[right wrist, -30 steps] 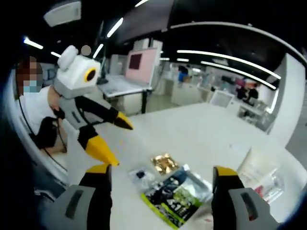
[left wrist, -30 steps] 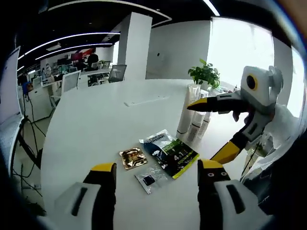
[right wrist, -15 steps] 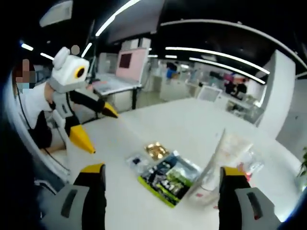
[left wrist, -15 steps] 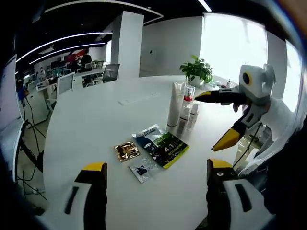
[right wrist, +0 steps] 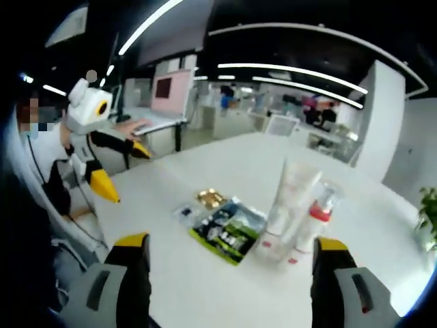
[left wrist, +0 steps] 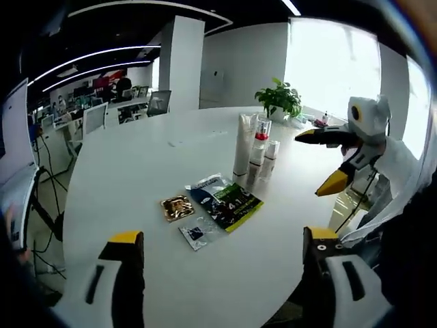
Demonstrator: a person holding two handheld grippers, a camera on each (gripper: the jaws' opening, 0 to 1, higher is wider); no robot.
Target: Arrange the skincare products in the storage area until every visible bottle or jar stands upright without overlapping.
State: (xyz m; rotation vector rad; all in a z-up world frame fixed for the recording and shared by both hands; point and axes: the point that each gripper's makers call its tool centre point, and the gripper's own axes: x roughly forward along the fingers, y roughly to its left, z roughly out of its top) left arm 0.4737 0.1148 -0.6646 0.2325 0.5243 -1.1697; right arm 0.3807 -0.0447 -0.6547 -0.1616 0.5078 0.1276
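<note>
A tall white tube (left wrist: 244,142), a pump bottle with a red collar (left wrist: 259,146) and a small pale bottle (left wrist: 270,154) stand upright, close together, on the round white table (left wrist: 136,164). In front of them lie a dark green packet (left wrist: 222,202), a gold sachet (left wrist: 177,206) and a small clear sachet (left wrist: 195,233). My left gripper (left wrist: 222,236) hangs open above the near table edge, well short of them. My right gripper (left wrist: 321,161) is open in the air at the right. In the right gripper view the tube (right wrist: 290,198), pump bottle (right wrist: 315,219) and packet (right wrist: 227,229) lie ahead of the open right gripper (right wrist: 232,243); the left gripper (right wrist: 126,171) is open at the left.
A potted plant (left wrist: 277,102) stands at the table's far side behind the bottles. Bare white tabletop stretches left of the products. Office desks and chairs (left wrist: 95,113) lie beyond, and a person (right wrist: 48,164) sits at the table's edge.
Both views have pulled back and up from the table, so the products look smaller and farther off. The tube and bottles now show fully upright. Both grippers stay open.
</note>
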